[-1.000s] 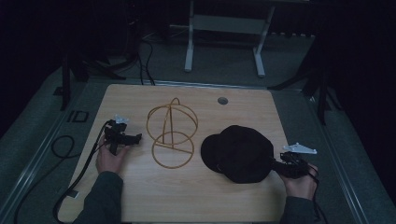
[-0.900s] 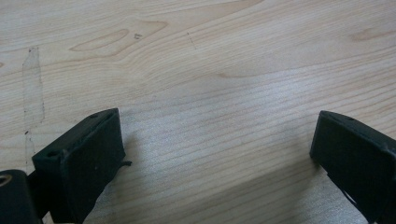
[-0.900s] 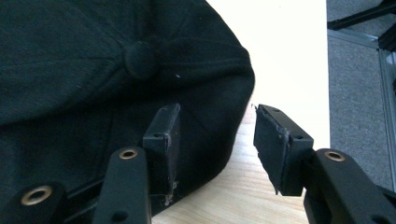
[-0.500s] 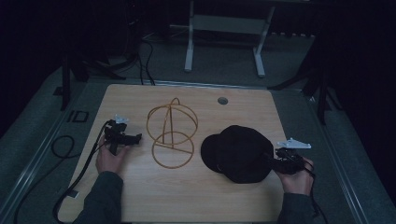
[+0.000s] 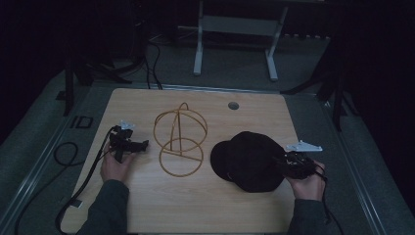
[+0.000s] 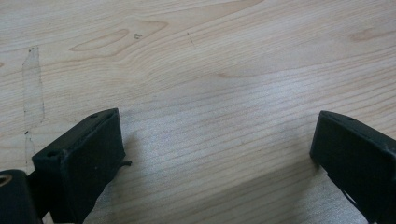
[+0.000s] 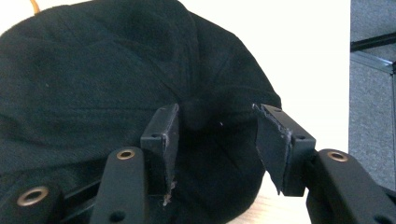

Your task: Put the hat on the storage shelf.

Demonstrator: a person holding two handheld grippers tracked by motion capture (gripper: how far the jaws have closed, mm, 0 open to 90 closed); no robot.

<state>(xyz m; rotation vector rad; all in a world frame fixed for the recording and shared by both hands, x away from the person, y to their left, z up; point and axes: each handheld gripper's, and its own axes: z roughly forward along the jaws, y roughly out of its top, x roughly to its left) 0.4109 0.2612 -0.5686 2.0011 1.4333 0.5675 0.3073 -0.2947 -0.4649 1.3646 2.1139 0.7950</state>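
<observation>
The right gripper [image 7: 215, 140] sits at the near-right edge of the black cap [image 7: 116, 84], its jaws apart with a fold of the crown's cloth between them but not yet pinched. The cap lies flat on the tabletop [image 5: 205, 196], and the gold wire stand [image 5: 180, 139] rises beyond it, well to the far side of this gripper. The main risk, as I judge it, is a shallow bite: closing on a thin pucker of soft fabric could let the cap slip out once lifted, or leave it hanging lopsided so the brim catches on the stand's hoops. A dragged cap could also knock the light stand over. The left gripper [image 6: 215, 158] is open over bare wood, near the stand but not steadying it.
</observation>
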